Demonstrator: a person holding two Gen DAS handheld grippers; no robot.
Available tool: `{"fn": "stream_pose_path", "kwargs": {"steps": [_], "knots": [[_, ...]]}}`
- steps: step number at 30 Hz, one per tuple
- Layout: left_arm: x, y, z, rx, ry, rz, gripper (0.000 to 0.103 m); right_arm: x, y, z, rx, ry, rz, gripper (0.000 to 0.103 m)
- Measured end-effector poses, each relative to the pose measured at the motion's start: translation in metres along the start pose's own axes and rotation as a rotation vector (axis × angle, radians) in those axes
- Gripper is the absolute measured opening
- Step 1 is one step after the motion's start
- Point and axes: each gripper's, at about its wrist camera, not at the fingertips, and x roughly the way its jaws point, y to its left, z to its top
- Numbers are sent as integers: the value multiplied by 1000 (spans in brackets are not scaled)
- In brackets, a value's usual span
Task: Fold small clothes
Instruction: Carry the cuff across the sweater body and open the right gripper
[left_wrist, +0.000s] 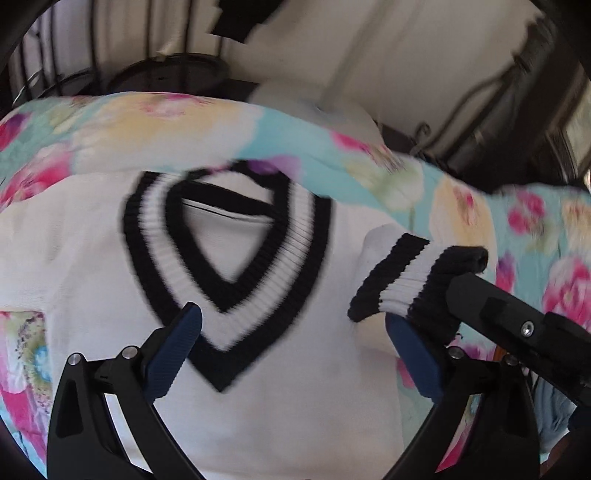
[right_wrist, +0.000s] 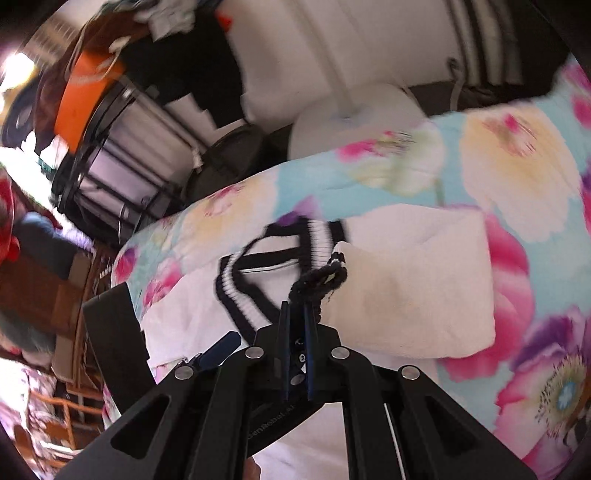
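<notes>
A small white knit sweater with a black-and-white striped V-neck collar lies face up on a floral bedsheet. My left gripper is open above the sweater's chest, empty. My right gripper is shut on the sleeve's black-and-white cuff. It holds the sleeve folded across the sweater body. The cuff and the right gripper's finger also show at the right of the left wrist view.
The floral sheet covers the bed. Beyond its far edge stand a white fan base, a dark wire rack with an orange item, and a white wall. The left gripper's blue pad shows at lower left.
</notes>
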Motion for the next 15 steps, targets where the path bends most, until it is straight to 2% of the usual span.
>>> {"fn": "stream_pose_path", "kwargs": {"steps": [5, 9, 12, 14, 15], "knots": [[-33, 61, 14, -102, -42, 8, 93, 28, 63, 3, -97, 36, 26, 7], [-39, 113, 11, -168, -42, 59, 93, 62, 103, -12, -135, 78, 40, 7], [-31, 147, 0, -228, -12, 87, 94, 90, 121, -28, -170, 122, 31, 9], [-23, 166, -9, -239, 8, 147, 94, 109, 124, -38, -186, 168, 43, 11], [-19, 174, -13, -249, 21, 174, 94, 114, 122, -45, -183, 183, 46, 17]]}}
